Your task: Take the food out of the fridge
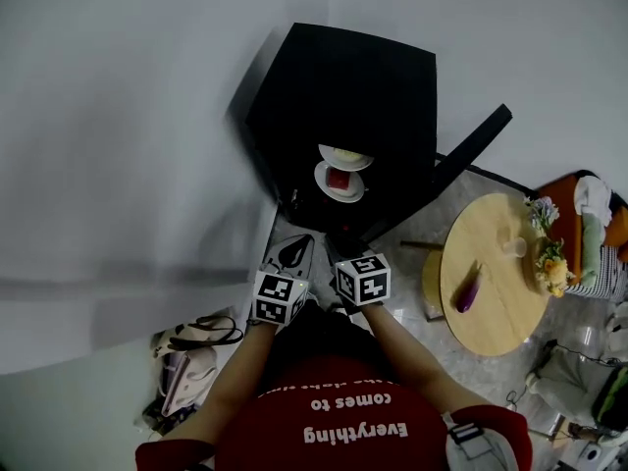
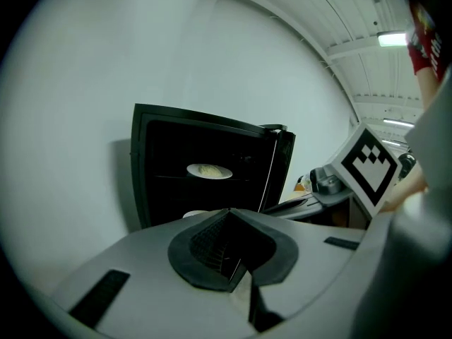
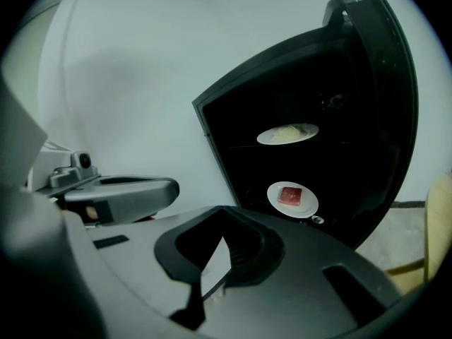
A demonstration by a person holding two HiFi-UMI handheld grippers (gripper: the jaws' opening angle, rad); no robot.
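A black fridge (image 1: 343, 86) stands against the wall with its door (image 1: 471, 145) swung open to the right. Inside, an upper plate of pale yellow food (image 1: 345, 156) sits on a shelf above a white plate with a red slab of food (image 1: 339, 181). Both plates also show in the right gripper view: the pale food (image 3: 287, 133) above the red food (image 3: 292, 198). My left gripper (image 1: 292, 253) and right gripper (image 1: 343, 246) hang side by side just in front of the opening, short of the plates. Both are shut and hold nothing.
A round wooden table (image 1: 491, 312) stands to the right with a purple vegetable (image 1: 469, 287), a glass (image 1: 514, 247) and a vase of flowers (image 1: 549, 258). Bags (image 1: 191, 356) lie on the floor at the left. A white wall runs behind the fridge.
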